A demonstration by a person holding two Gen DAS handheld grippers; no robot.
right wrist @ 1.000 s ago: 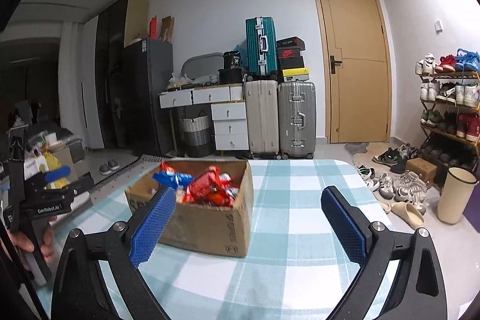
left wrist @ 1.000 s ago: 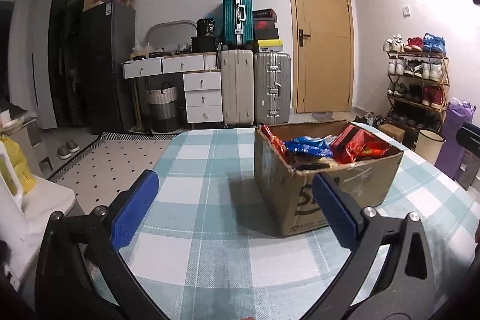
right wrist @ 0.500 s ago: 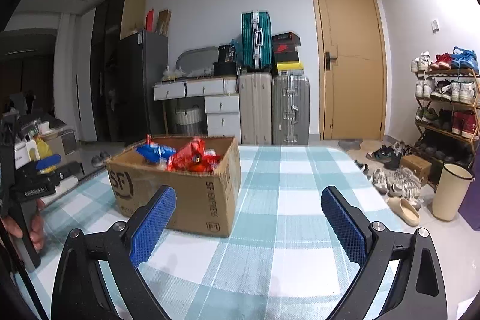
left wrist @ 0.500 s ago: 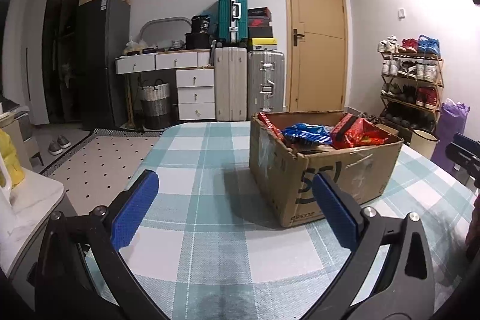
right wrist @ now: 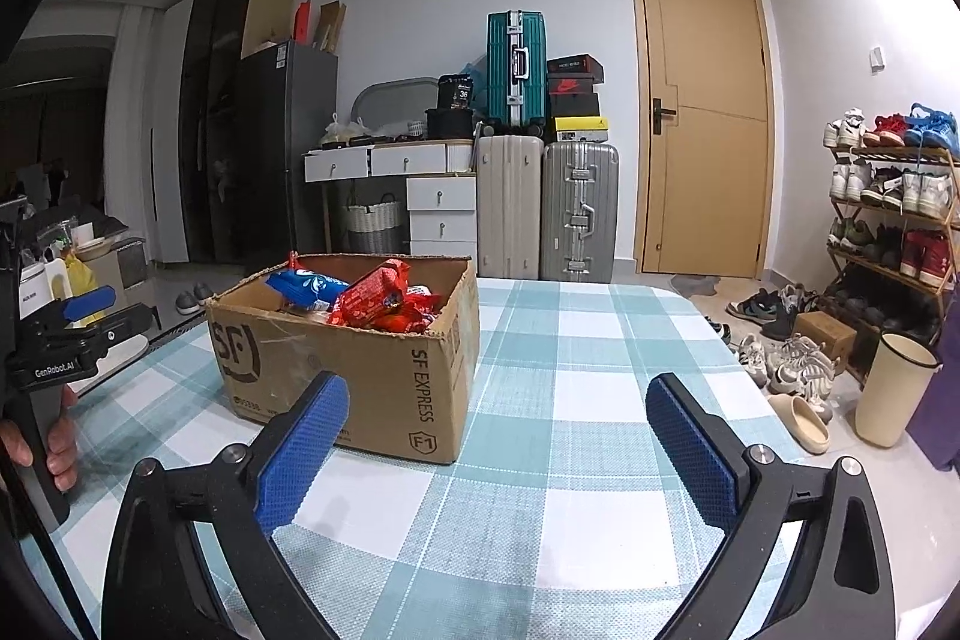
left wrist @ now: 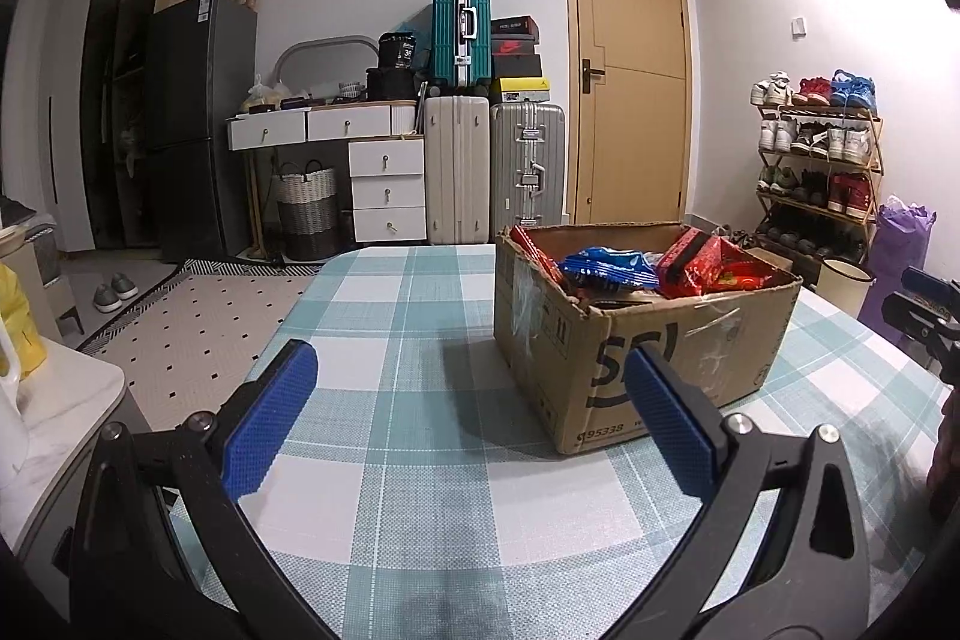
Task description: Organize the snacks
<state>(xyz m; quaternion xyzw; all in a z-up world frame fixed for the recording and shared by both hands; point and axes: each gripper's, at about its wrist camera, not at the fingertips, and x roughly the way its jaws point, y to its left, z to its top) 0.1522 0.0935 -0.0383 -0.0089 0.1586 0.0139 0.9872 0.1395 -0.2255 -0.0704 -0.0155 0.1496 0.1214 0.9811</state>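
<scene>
1. The left gripper (left wrist: pixel 468 388) hangs low over the table with its blue-padded fingers (left wrist: pixel 267 418) spread wide and nothing between them.
2. The right gripper (right wrist: pixel 498 436) is likewise released, its blue pads (right wrist: pixel 690 451) far apart and empty above the cloth.
3. Beneath both lies the table (left wrist: pixel 420 508), covered in a teal-and-white checked cloth.
4. In the right wrist view, the left gripper shows at the far left edge, gripped by a hand (right wrist: pixel 57 445) around its black handle.
5. A cardboard shipping box (right wrist: pixel 360 370), printed "SF EXPRESS", stands open on the table, ahead of both grippers and touched by neither; from the left wrist it sits just behind the right-hand finger.
6. The snacks are inside the box: a blue packet (left wrist: pixel 606 268) toward its left side, red packets (left wrist: pixel 708 268) heaped beside it, rising above the rim.
7. On the floor beyond the table's right edge lie loose shoes and slippers (right wrist: pixel 780 358), with a cream bin (right wrist: pixel 891 388) near them.
8. A shoe rack (right wrist: pixel 888 214) full of sneakers stands against the right wall.
9. Against the far wall stand a beige suitcase (left wrist: pixel 456 169) and a silver suitcase (left wrist: pixel 528 166), a teal suitcase (left wrist: pixel 461 28) upright on top.
10. Left of them are white drawers (left wrist: pixel 387 187), a woven basket (left wrist: pixel 306 214) and a dark refrigerator (left wrist: pixel 192 124).
11. A closed wooden door (left wrist: pixel 630 70) is right of the luggage.
</scene>
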